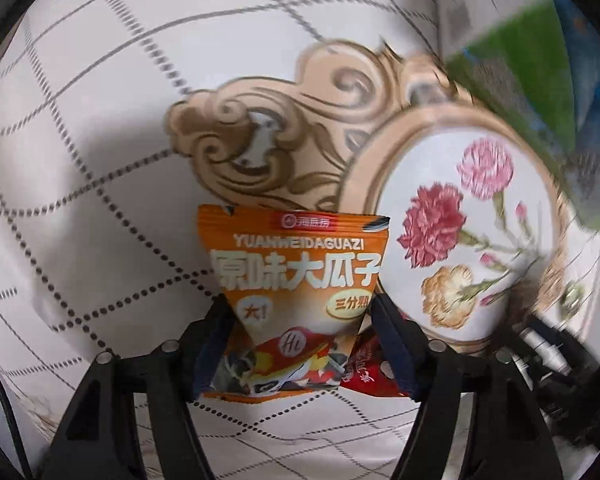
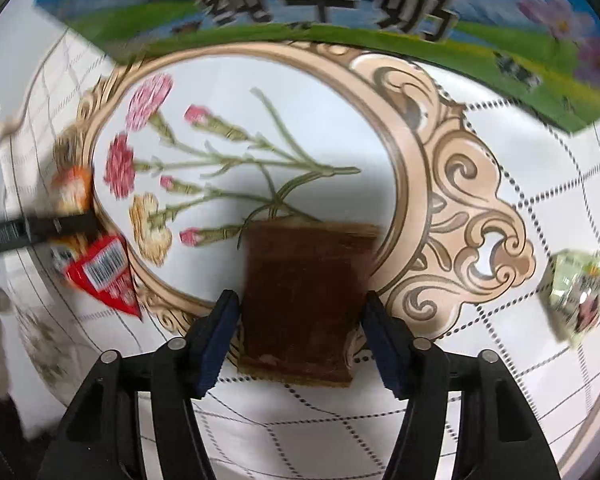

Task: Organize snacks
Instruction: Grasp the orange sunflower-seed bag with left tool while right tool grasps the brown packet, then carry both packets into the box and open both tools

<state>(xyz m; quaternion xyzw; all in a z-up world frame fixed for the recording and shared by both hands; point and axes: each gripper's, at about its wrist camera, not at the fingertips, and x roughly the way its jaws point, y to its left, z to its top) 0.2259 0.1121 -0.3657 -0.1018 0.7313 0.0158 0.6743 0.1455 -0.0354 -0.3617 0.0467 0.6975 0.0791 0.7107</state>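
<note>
- Tablecloth (image 2: 540, 184) covers the whole work surface: white, with a dotted grid and a beige scrollwork oval framing printed carnations.
- At the cloth's far edge in the right wrist view stands a milk carton box (image 2: 340, 4) with a blue-and-green meadow print, too blurred to say if it is open.
- Left gripper (image 1: 300, 312) is clenched on an orange sunflower-seed packet (image 1: 296, 280), its pads pressing the packet's lower sides. The packet stands upright between the fingers, beside the oval's near-left rim; whether it is clear of the cloth I cannot tell.
- Behind that packet, also between the left fingers, is a red snack packet (image 1: 364, 372); whether it is pinched too or only lies underneath I cannot tell.
- Right gripper (image 2: 300, 312) grasps a brown snack pack (image 2: 304, 296), its pads meeting both long sides. The pack sits over the oval's near rim.
- A pale green wrapped snack (image 2: 576, 292) lies alone toward the cloth's right edge, well apart from both grippers.
- Judged step: both hands are loaded and mid-carry, since the views are smeared.
- The next move likely calls for taking each pack toward the box or a shared pile and setting them down, then fetching the green snack. The thin packets could slip or fold if the grip loosens.
</note>
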